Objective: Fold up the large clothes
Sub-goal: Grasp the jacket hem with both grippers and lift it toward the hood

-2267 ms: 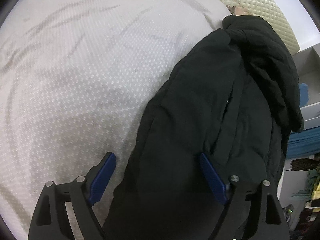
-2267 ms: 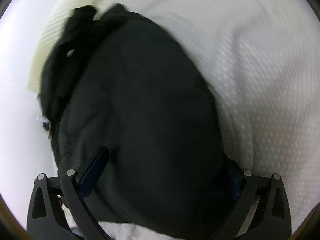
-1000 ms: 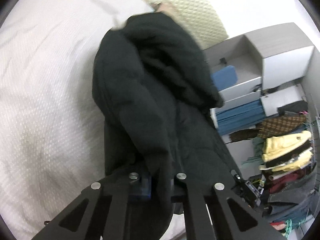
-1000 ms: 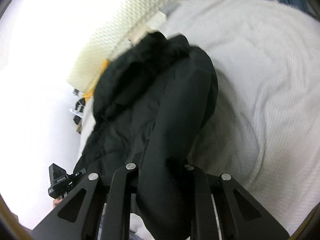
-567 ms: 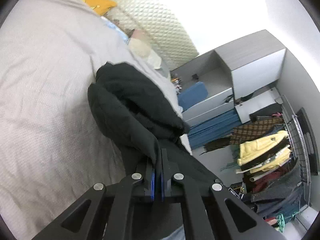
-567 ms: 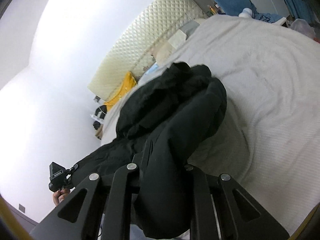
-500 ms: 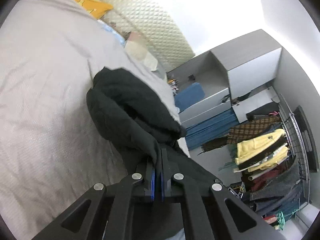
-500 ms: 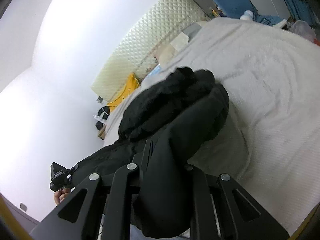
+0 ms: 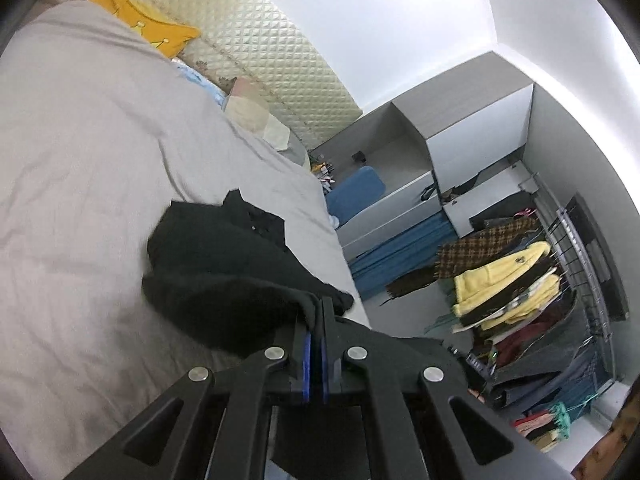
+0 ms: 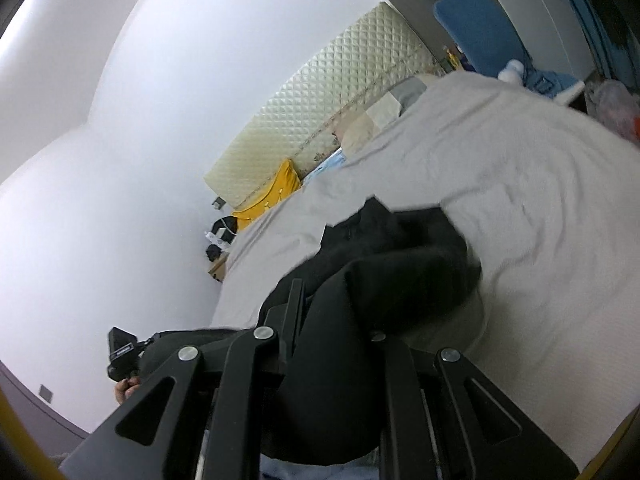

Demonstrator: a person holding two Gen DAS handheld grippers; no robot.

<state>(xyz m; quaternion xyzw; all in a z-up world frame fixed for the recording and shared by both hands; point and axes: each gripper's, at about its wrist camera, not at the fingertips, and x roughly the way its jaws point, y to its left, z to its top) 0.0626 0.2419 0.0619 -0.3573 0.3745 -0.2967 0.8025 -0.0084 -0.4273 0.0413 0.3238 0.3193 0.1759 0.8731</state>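
A large black padded jacket [image 9: 224, 276] lies bunched on the grey bedspread [image 9: 88, 152] and drapes toward me. My left gripper [image 9: 314, 320] is shut on a fold of the jacket, blue pads pressed together around the cloth. In the right wrist view the same jacket [image 10: 400, 256] runs from the bed into my right gripper [image 10: 332, 312], which is shut on a thick fold that hides its pads. Both grippers hold the jacket's near edge lifted above the bed; its far part rests on the bedspread [image 10: 540, 208].
A quilted cream headboard [image 9: 256, 56] and a yellow pillow [image 9: 152, 28] stand at the bed's far end. A grey cabinet [image 9: 460, 128] with a blue cushion [image 9: 354, 194] and a rack of hanging clothes [image 9: 520, 292] stand right of the bed. A white wall [image 10: 120, 140] is left.
Both grippers closed on the jacket's near edge, then lifted and pulled it back toward me. The jacket's far end has slid along the bedspread, away from the headboard.
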